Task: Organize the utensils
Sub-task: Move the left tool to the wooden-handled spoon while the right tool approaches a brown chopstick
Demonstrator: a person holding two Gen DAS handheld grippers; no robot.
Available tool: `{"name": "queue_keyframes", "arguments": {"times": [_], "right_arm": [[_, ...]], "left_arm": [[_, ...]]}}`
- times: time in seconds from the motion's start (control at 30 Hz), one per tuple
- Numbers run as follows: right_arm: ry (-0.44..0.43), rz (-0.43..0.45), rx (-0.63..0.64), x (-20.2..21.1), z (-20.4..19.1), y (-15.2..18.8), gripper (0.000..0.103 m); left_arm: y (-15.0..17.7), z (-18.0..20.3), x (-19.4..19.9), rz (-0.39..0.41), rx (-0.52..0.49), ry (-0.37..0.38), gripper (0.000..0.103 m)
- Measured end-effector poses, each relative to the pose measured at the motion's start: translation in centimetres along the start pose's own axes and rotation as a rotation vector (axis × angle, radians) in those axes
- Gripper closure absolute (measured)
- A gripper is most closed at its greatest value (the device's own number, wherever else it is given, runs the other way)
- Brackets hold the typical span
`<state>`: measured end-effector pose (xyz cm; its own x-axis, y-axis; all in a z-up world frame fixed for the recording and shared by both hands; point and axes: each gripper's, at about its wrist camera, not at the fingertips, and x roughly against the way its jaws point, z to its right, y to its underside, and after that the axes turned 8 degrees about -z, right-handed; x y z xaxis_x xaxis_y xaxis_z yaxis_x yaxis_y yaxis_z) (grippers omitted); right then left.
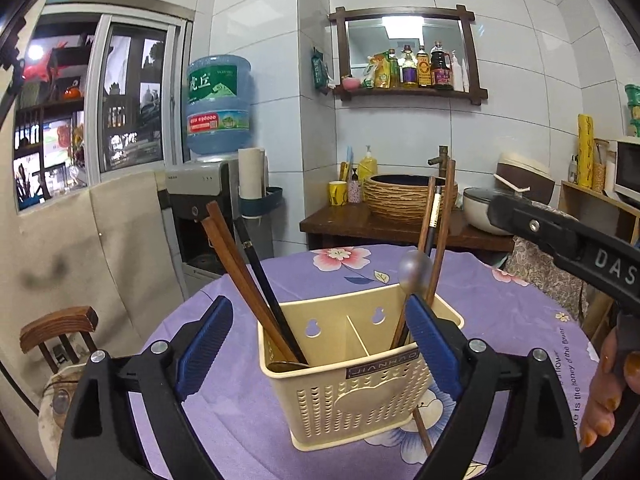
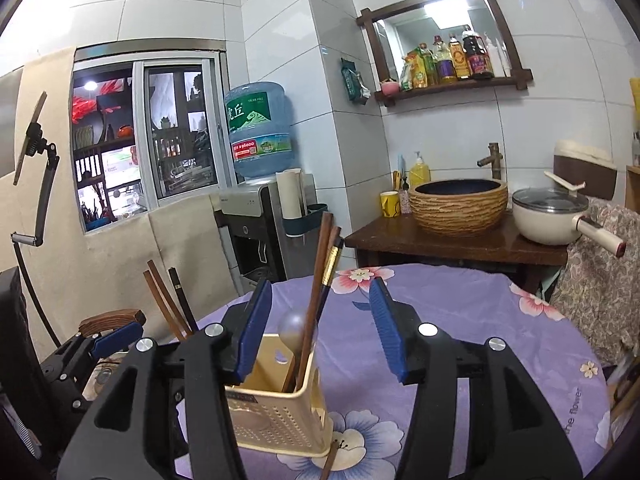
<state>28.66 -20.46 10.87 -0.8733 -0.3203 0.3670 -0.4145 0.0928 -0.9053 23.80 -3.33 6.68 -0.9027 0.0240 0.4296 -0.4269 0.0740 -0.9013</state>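
- The left hand-held gripper (image 1: pixel 320 344) is held with its blue pads spread wide on either side of the cream utensil holder (image 1: pixel 352 376), gripping nothing.
- The right hand-held gripper (image 2: pixel 316 336) is likewise parted and empty.
- The utensil holder is placed on the purple floral table (image 1: pixel 500 320), toward its near edge.
- Brown and black chopsticks (image 1: pixel 248 276) are stood in its left compartment; more chopsticks and a spoon (image 1: pixel 414 270) are seen in its right.
- One loose chopstick (image 1: pixel 422 430) is laid beside the holder's base.
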Motion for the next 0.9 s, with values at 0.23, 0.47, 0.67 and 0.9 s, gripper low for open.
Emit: {"name": "queue_keyframes", "arguments": {"times": [0.23, 0.47, 0.67, 0.9], "right_arm": [[0.044, -0.058, -0.031, 1.4, 1.7, 2.8, 0.046], [0.041, -0.358, -0.040, -2.4, 2.0, 8.3, 0.046], [0.029, -0.569, -0.001, -6.8, 0.5, 12.6, 0.053], [0.084, -0.656, 0.059, -9.1, -0.6, 15.0, 0.068]], "left_arm": [[1.9, -1.8, 3.2, 0.042, 0.070, 0.006, 0.012], [7.3, -3.3, 3.1, -0.136, 0.159, 0.021, 0.012], [11.3, -3.2, 1.8, -0.299, 0.188, 0.046, 0.022], [12.8, -2.8, 1.5, -0.355, 0.167, 0.077, 0.027]]}}
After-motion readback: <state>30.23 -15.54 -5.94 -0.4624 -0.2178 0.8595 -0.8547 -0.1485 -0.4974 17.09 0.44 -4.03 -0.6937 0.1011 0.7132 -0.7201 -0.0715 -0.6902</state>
